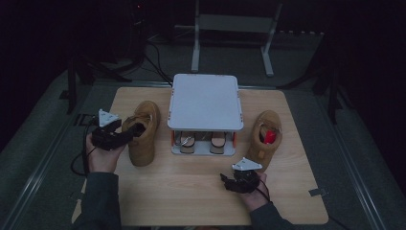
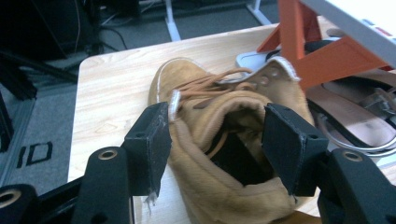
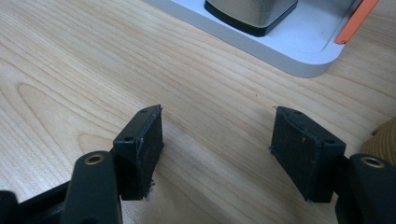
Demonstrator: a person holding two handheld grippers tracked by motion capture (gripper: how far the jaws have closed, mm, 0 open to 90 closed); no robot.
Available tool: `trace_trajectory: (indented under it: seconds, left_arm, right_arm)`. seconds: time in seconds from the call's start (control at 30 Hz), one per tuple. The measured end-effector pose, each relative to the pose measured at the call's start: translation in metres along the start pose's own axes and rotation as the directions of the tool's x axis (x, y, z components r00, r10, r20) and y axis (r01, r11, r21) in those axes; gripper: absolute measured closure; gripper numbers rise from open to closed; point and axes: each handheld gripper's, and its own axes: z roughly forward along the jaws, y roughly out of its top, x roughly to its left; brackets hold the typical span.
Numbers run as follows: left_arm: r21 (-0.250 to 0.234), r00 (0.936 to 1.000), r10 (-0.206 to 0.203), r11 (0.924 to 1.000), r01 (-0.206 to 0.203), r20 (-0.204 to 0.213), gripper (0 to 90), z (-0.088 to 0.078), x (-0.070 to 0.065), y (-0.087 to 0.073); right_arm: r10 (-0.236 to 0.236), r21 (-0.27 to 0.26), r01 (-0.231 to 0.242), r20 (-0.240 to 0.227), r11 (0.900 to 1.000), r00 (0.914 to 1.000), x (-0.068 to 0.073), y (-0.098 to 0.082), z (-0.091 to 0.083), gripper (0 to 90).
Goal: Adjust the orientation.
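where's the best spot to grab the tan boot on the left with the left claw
Best bet is the ankle collar of the boot, approached from the heel end. The boot stands upright on the table with its opening facing up, and the collar wall is soft and narrow enough to fit. The left claw already straddles it, one pad outside the collar and one by the far wall, though whether they press is unclear.

L gripper (image 1: 125, 132) at tan boot's (image 1: 142, 134) collar – R gripper (image 1: 229, 182) over bare table (image 1: 191, 191).
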Motion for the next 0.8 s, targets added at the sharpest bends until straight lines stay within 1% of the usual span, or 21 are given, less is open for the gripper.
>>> trace_trajectory:
  seconds: [0.07,0.2,0.33,0.5,0.6,0.7,0.8]
  left_arm:
    - [0.011,1.0,-0.002,0.9999,0.002,-0.009,42.1,0.001,0.002,0.001]
    - [0.035,1.0,-0.005,0.9994,0.005,-0.006,42.0,0.004,0.006,0.002]
    - [0.077,0.9999,-0.017,0.9969,0.016,0.001,42.0,0.008,0.01,0.002]
    - [0.143,0.9996,-0.025,0.9895,0.023,0.011,42.1,0.012,0.013,0.006]
    - [0.164,0.9993,-0.034,0.986,0.03,0.017,42.5,0.014,0.015,0.008]
    - [0.208,0.9986,-0.047,0.9772,0.041,0.026,42.5,0.016,0.017,0.011]
    - [0.233,0.9981,-0.054,0.9714,0.046,0.028,42.5,0.017,0.019,0.013]
  right_arm:
    - [0.001,0.0,-0.001,0.0,1.0,1.0,0.0,0.0,0.0,33.8]
    - [0.001,0.0,-0.001,-0.001,1.0,1.0,0.0,0.0,0.0,33.8]
    - [0.001,0.0,-0.001,-0.001,1.0,1.0,0.0,0.0,0.0,33.8]
    - [0.002,0.001,-0.002,-0.002,1.0,1.0,0.0,0.0,0.0,33.9]
    - [0.002,0.001,-0.002,-0.002,1.0,1.0,0.0,0.0,0.0,33.8]
    - [0.002,0.001,-0.002,-0.001,1.0,1.0,0.0,0.0,0.0,33.8]
    - [0.002,0.001,-0.002,-0.001,1.0,1.0,0.0,0.0,0.0,33.8]
